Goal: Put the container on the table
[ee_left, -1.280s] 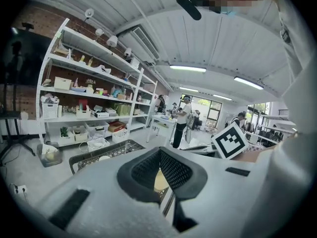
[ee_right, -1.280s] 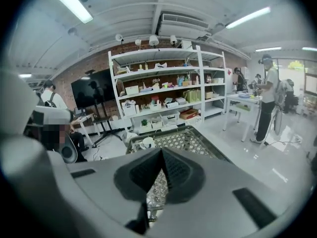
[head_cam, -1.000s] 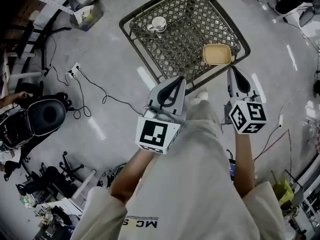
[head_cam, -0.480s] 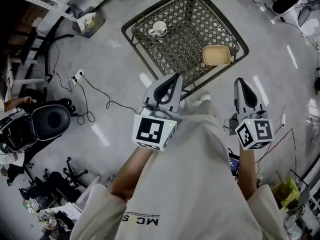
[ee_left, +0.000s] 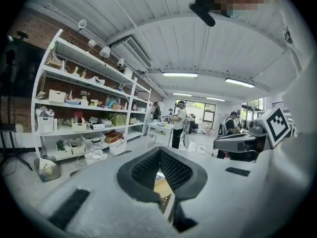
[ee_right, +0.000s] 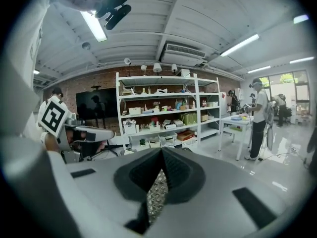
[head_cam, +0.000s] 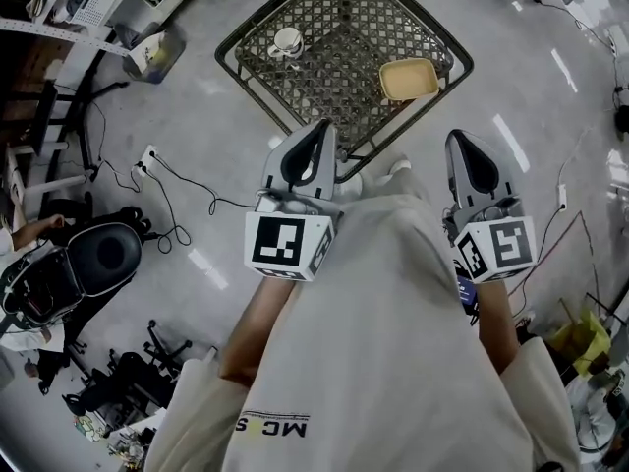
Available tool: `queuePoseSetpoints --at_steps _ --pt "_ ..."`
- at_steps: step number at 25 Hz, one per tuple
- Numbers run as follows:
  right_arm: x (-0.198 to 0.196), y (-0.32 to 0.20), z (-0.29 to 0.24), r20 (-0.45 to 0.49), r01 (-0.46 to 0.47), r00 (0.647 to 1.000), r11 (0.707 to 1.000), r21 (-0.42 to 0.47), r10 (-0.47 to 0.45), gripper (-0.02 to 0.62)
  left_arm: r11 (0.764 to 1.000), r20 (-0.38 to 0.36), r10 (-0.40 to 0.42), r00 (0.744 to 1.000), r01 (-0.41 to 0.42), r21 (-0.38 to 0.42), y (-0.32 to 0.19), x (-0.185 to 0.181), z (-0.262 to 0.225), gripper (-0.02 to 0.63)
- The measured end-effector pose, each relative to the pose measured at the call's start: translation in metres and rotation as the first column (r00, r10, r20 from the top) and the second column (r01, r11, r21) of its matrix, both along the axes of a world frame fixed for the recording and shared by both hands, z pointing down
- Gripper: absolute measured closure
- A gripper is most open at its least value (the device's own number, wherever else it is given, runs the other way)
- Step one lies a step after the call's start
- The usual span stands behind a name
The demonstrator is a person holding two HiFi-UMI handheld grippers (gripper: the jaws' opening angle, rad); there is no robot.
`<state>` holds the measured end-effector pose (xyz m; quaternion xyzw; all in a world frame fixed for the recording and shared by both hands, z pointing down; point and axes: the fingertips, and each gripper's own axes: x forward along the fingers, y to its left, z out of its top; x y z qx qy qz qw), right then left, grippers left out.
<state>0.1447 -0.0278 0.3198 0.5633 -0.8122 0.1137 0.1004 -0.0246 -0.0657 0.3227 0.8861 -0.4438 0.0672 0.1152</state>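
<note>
The tan, shallow container [head_cam: 409, 79] sits on the black metal lattice table [head_cam: 334, 8], near its right corner. A white cup [head_cam: 287, 40] stands at the table's left side. My left gripper [head_cam: 319, 131] is shut and holds nothing; it hovers just short of the table's near corner. My right gripper [head_cam: 460, 141] is shut and holds nothing too, below and right of the container. In the left gripper view a strip of the container [ee_left: 162, 187] shows under the left gripper [ee_left: 161, 175]. The right gripper view shows table lattice [ee_right: 157, 190] below the right gripper [ee_right: 159, 172].
A black office chair [head_cam: 98, 254] stands at the left, with a cable and power strip [head_cam: 149, 150] on the grey floor. A bin [head_cam: 155, 49] lies at the upper left. Shelving [ee_right: 163, 113] and standing people [ee_left: 179, 123] fill the room beyond.
The table has slid toward the top of the head view. The right gripper has drawn back from beside the container toward my body. Both grippers stay shut.
</note>
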Motion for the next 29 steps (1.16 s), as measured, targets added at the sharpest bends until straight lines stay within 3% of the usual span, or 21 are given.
queuePoseSetpoints --at_steps 6,29 --pt "-0.003 0.006 0.003 -0.024 0.027 0.999 1.0 -0.006 -0.028 0.578 1.0 0.001 0.026 1.0 -0.026 0.009 0.005 0.01 -0.002 0.583" --pt "0.011 0.016 0.009 -0.026 -0.024 0.999 1.0 -0.018 0.023 0.577 0.995 -0.014 0.098 0.995 -0.098 -0.006 0.013 0.031 0.003 0.583"
